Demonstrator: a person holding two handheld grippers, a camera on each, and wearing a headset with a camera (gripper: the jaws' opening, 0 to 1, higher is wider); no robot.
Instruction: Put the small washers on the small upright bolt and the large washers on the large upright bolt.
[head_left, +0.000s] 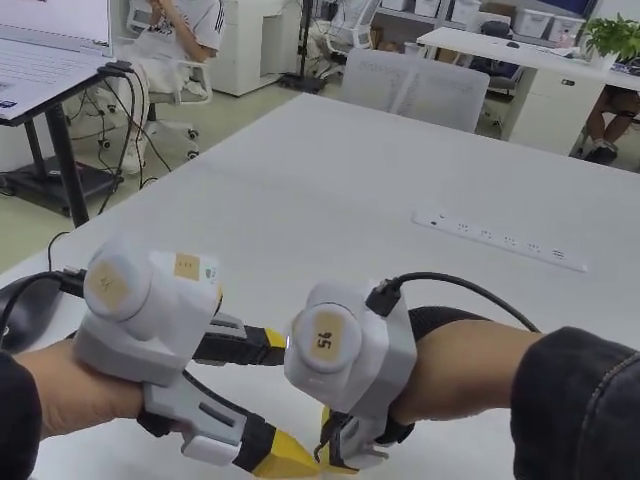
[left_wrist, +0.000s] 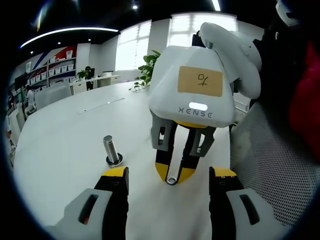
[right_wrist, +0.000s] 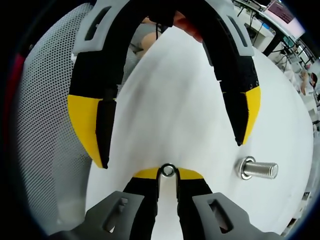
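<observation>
My right gripper (right_wrist: 169, 172) is shut on a small silver washer (right_wrist: 169, 170), pinched edge-on at its yellow tips. In the left gripper view the right gripper (left_wrist: 171, 177) points down at the white table with the washer (left_wrist: 171, 180) just above the surface. My left gripper (left_wrist: 169, 172) stands open, its jaws spread wide on either side of the right gripper's tips. A threaded upright bolt (left_wrist: 111, 148) with a washer around its base stands just left of them; it also appears as the bolt (right_wrist: 258, 168). In the head view both grippers sit at the near table edge, left gripper (head_left: 280, 400) beside right gripper (head_left: 335, 462).
The white table (head_left: 330, 190) stretches away with a white power strip (head_left: 500, 240) at mid right. A grey chair (head_left: 415, 90) stands at the far edge. A mesh chair back (left_wrist: 270, 155) is close behind the grippers. A person sits at back left.
</observation>
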